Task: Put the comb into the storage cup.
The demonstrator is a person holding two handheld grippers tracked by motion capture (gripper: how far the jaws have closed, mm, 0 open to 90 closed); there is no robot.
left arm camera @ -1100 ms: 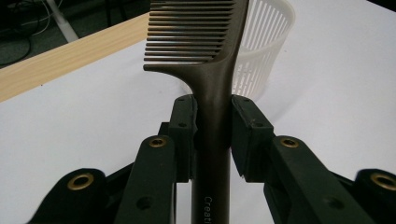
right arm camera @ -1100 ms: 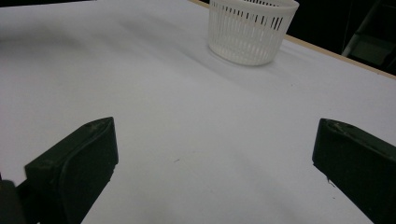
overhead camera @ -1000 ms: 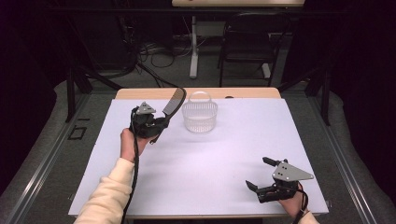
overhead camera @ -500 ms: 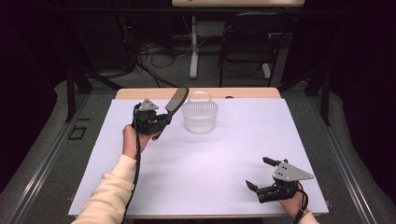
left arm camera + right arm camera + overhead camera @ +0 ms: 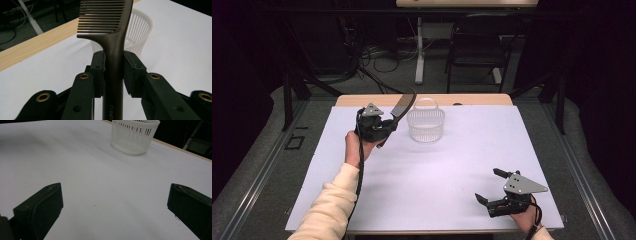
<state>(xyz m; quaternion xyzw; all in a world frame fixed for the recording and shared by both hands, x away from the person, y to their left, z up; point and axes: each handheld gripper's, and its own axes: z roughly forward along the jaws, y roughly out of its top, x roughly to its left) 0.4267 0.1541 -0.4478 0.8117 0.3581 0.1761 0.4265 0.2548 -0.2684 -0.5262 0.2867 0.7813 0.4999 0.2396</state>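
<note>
Here, the left gripper (image 5: 113, 72) clamps the comb (image 5: 113, 35) by its handle; tip its teeth over the far white basket (image 5: 426, 125) rim before releasing. The right gripper (image 5: 115, 202) rests spread wide.

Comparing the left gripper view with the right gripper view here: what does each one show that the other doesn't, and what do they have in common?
The left gripper view shows the left gripper shut on the handle of a dark comb, teeth up, with part of a printed word low on the handle.

The right gripper view shows the right gripper with its jaws wide apart and nothing between them, low over the white table.

Both show the white slotted basket standing on the white table surface, with the wooden edge behind it. In the left gripper view the basket stands partly behind the comb.
</note>
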